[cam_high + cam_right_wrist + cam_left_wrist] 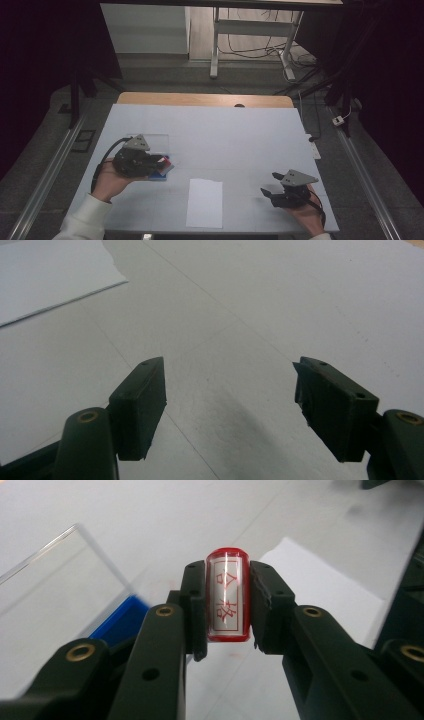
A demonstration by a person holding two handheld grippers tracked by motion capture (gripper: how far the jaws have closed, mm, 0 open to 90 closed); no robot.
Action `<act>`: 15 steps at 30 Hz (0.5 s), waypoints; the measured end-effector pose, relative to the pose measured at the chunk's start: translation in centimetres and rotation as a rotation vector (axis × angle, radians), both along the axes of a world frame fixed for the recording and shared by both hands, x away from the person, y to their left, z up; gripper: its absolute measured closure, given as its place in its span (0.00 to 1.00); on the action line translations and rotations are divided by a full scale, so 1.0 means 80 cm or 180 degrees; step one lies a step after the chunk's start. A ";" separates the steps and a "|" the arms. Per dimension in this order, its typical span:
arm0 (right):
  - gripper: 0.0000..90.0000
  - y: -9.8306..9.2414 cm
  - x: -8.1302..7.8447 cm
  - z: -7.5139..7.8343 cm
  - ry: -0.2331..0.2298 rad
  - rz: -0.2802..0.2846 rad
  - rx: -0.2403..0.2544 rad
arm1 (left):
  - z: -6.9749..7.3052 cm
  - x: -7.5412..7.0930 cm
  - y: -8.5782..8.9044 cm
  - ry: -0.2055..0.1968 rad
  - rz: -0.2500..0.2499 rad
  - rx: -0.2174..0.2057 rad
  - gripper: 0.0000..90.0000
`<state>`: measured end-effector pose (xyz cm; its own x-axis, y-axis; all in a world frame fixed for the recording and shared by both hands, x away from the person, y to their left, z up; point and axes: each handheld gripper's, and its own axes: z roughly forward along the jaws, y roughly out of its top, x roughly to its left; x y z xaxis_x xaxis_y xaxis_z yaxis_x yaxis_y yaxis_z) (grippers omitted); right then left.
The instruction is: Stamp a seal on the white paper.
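Observation:
My left gripper point(228, 607) is shut on a red stamp point(228, 596) whose flat face, with red characters in a frame, points at the camera. In the high view that left gripper point(162, 161) hangs at the table's left over a blue ink pad case point(164, 172) with a clear lid point(150, 141). The blue case point(121, 621) and its raised clear lid point(55, 575) lie below and left of the stamp. A white paper sheet point(205, 202) lies at the front middle. My right gripper point(270, 184) rests open at the front right, nothing between its jaws point(230, 405).
The light table cover point(225, 135) spreads from the case to the right gripper. The sheet's corner point(50, 275) lies to the upper left of the right jaws. A desk frame and cables point(250, 45) stand on the floor beyond the table.

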<state>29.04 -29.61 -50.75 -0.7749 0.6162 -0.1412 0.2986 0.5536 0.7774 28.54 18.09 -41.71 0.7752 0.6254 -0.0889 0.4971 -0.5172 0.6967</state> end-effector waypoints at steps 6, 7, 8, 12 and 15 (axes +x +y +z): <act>0.32 -0.002 -0.002 0.001 -0.0013 -0.0008 0.0023 | 0.003 -0.003 -0.021 0.0006 -0.0163 0.0048 0.78; 0.32 -0.002 -0.002 0.001 -0.0008 -0.0012 0.0024 | 0.003 -0.003 -0.024 0.0011 -0.0178 0.0041 0.78; 0.32 -0.002 -0.002 0.001 -0.0003 -0.0015 0.0026 | 0.002 -0.003 -0.026 0.0013 -0.0202 0.0040 0.78; 0.32 -0.002 -0.001 0.001 0.0003 0.0004 0.0006 | 0.000 -0.005 -0.035 0.0031 -0.0280 0.0042 0.78; 0.32 -0.002 -0.002 0.000 0.0011 0.0002 0.0005 | -0.001 -0.005 -0.042 0.0035 -0.0314 0.0039 0.78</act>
<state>28.87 -29.73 -50.73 -0.7757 0.6159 -0.1376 0.3009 0.5525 0.7773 28.15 14.76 -41.76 0.8320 0.5473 -0.0904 0.4510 -0.5725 0.6848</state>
